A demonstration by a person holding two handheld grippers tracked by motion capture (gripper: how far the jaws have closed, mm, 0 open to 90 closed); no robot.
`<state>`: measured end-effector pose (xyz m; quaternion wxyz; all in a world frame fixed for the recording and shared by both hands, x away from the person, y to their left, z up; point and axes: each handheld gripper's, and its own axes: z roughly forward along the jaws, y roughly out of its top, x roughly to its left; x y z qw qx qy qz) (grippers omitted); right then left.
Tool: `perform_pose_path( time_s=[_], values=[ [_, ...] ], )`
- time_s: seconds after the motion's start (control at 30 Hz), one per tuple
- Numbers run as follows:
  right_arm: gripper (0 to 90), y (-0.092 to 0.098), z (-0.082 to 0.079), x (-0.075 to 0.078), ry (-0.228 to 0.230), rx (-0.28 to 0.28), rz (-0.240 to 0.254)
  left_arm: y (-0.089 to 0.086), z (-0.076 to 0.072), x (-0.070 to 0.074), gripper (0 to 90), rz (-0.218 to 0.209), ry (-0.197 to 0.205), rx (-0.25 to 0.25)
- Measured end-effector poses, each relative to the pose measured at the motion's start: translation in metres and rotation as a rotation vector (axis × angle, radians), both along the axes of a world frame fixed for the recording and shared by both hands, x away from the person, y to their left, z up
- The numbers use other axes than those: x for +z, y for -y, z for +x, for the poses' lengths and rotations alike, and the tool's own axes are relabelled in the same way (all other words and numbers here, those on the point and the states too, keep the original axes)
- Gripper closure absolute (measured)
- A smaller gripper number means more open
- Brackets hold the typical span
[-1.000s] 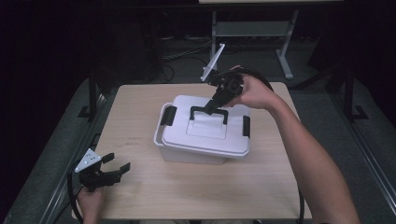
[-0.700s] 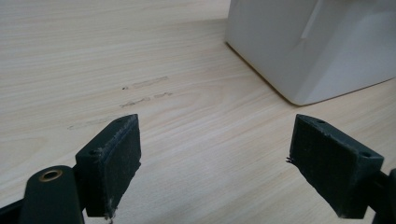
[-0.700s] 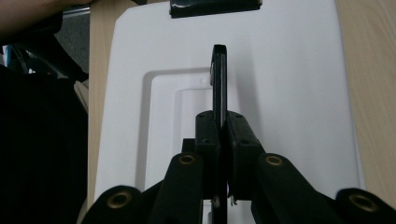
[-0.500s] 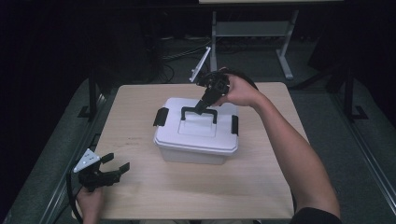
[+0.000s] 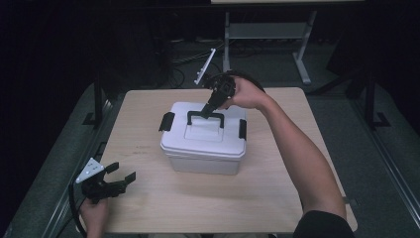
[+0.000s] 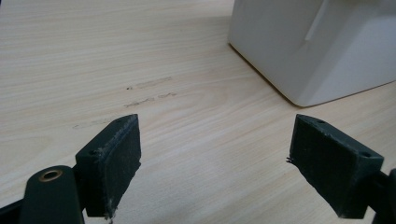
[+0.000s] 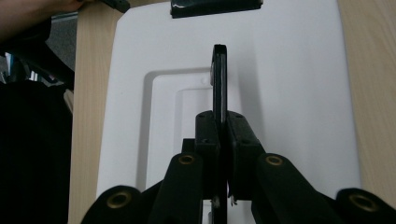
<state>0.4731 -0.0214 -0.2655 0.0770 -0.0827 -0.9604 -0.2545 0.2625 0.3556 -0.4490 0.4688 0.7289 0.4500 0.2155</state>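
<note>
Box and handle partly out of sight on the table

In the left gripper view the white box (image 6: pixel 322 46) runs off the top and right edges, its lid unseen. In the right gripper view the pads (image 7: pixel 208 135) cover the lower stretch of the black handle (image 7: pixel 219 79), and the far latch (image 7: pixel 215 7) is cut by the top edge. From the high view, the box hides the table (image 5: pixel 148 148) beneath it.

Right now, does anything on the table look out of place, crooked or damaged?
Nothing looks damaged or spilled. The white storage box sits slightly askew to the table edges, lid on. The right tongs are shut on its raised black handle. A few faint scuff marks show on the wood near the open left tongs.
</note>
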Motion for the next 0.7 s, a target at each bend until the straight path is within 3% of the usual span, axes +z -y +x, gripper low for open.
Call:
perform_pose_path(
  time_s=[0.47, 0.7],
  values=[
    [83.7, -0.004, 0.002, -0.011, -0.027, 0.018, -0.024, -0.003, 0.0, 0.0, 15.8, -0.003, 0.0, 0.006],
    [83.2, 0.001, 0.006, -0.011, -0.027, -0.005, 0.0, -0.004, 0.0, 0.0, 15.9, -0.008, 0.003, 0.007]
  ],
)
